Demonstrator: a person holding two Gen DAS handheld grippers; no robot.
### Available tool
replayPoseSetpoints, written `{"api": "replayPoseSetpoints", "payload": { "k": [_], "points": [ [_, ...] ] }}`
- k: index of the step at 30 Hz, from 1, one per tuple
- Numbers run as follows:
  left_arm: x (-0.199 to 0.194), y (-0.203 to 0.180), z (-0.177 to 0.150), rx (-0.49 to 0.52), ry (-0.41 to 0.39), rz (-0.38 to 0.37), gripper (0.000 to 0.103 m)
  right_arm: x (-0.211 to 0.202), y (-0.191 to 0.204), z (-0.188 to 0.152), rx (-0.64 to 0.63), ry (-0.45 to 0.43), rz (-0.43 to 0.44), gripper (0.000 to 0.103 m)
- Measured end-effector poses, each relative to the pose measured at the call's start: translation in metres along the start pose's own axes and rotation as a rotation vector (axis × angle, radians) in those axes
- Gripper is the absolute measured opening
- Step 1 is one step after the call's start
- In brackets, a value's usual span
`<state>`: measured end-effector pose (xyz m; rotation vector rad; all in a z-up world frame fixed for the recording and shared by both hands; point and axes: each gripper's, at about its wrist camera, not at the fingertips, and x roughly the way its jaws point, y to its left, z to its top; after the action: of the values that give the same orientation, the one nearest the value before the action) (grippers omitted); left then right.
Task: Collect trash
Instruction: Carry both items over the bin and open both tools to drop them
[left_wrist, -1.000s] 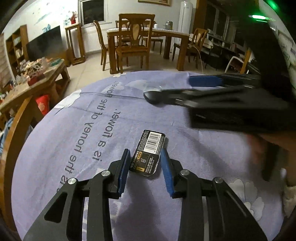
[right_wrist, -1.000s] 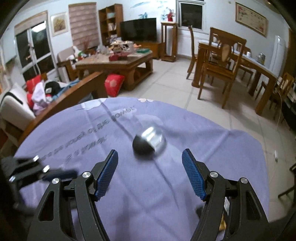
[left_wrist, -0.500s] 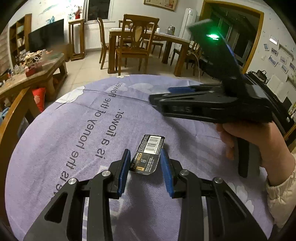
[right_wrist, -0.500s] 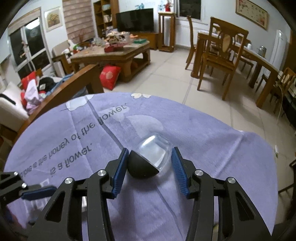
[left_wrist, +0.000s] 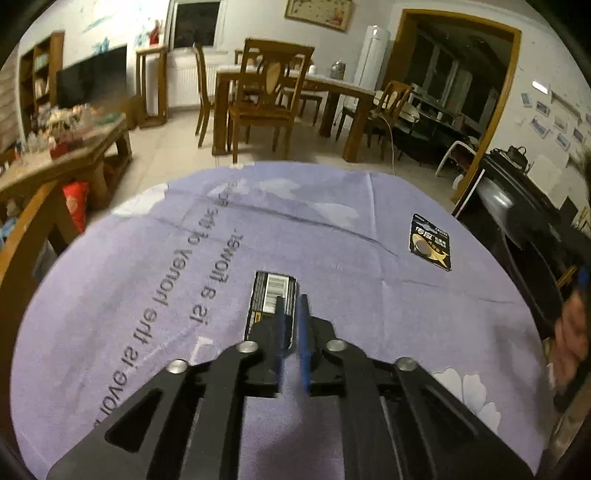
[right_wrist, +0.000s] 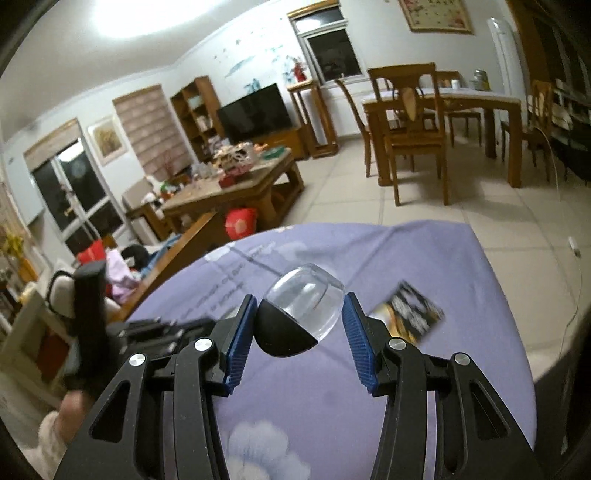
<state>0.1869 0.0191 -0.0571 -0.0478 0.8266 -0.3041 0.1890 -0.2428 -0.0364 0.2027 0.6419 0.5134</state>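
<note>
Left wrist view: left tool (left_wrist: 290, 314) now clamped on barcode wrapper (left_wrist: 272, 291), previously merely straddling.

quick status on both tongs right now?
Left tongs: closed on the black barcode card.
Right tongs: closed on the clear-and-black capsule, lifted off the purple cloth.

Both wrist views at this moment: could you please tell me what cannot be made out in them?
- Left wrist view: the near end of the barcode packet is hidden behind the left tongs.
- Left wrist view: the right tongs are cut off by the right edge and blurred.
- Right wrist view: the black-and-gold card is motion-blurred, its print unreadable, and partly behind a blue pad.
- Right wrist view: the underside of the clear-and-black capsule faces away.
</note>
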Motion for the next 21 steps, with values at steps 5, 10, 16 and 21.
{"api": "replayPoseSetpoints", "payload": {
  "k": [5,10,16,21],
  "points": [
    [0.009,-0.012,0.001,0.074,0.013,0.101,0.09,-0.037,-0.006,-0.029,0.022,-0.017,0.014,0.048],
    [0.024,-0.011,0.004,0.102,0.061,0.139,0.03,-0.057,-0.002,-0.046,0.025,-0.038,0.018,0.048],
    [0.018,0.003,0.004,0.067,0.048,0.091,0.029,-0.078,-0.011,-0.054,0.057,-0.077,0.014,0.048],
    [-0.007,-0.029,0.003,0.086,-0.022,-0.01,0.029,-0.111,-0.04,-0.056,0.133,-0.152,-0.004,0.048]
  ]
}}
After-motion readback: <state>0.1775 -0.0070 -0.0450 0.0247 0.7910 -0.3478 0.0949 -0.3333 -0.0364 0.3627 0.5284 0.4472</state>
